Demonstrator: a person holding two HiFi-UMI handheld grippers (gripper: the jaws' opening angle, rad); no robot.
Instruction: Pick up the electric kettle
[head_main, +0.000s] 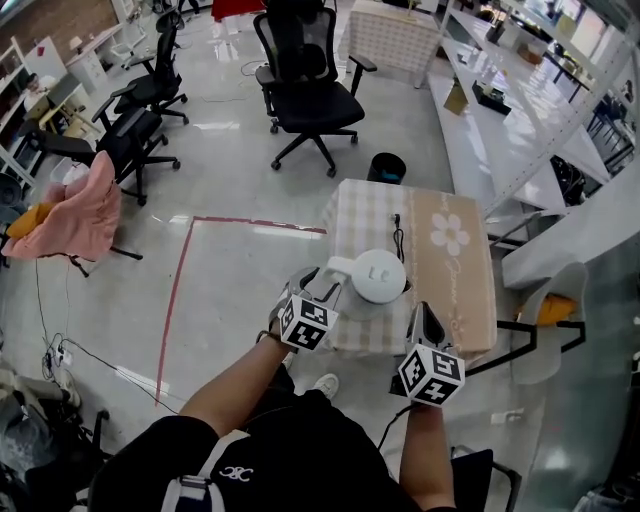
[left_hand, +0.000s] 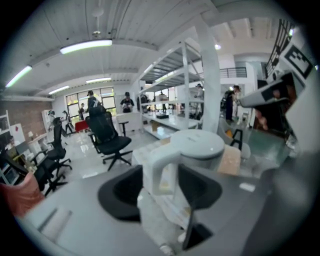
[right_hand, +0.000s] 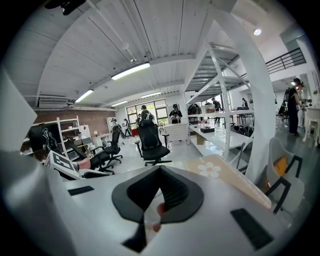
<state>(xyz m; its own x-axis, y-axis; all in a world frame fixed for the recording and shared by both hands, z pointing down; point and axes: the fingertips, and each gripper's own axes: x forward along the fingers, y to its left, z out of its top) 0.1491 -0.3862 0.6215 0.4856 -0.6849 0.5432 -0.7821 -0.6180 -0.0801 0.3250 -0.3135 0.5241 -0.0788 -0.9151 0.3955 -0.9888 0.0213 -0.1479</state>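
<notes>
A white electric kettle (head_main: 376, 277) stands on a small table (head_main: 455, 275) covered with a checked and flowered cloth. My left gripper (head_main: 316, 283) reaches it from the near left. In the left gripper view the kettle (left_hand: 199, 146) fills the middle, and its handle (left_hand: 159, 172) sits between the open jaws of the left gripper (left_hand: 161, 176), with the pads not pressing on it. My right gripper (head_main: 425, 312) hovers at the table's near edge, right of the kettle. In its own view the right gripper (right_hand: 160, 169) is shut with nothing in it, above the tablecloth (right_hand: 220, 175).
A black cable (head_main: 398, 238) lies on the table behind the kettle. A black bin (head_main: 386, 167) and office chairs (head_main: 305, 95) stand beyond it. White shelving (head_main: 520, 140) and a white chair (head_main: 556, 310) are at the right. A pink cloth (head_main: 85, 212) drapes a chair at the left.
</notes>
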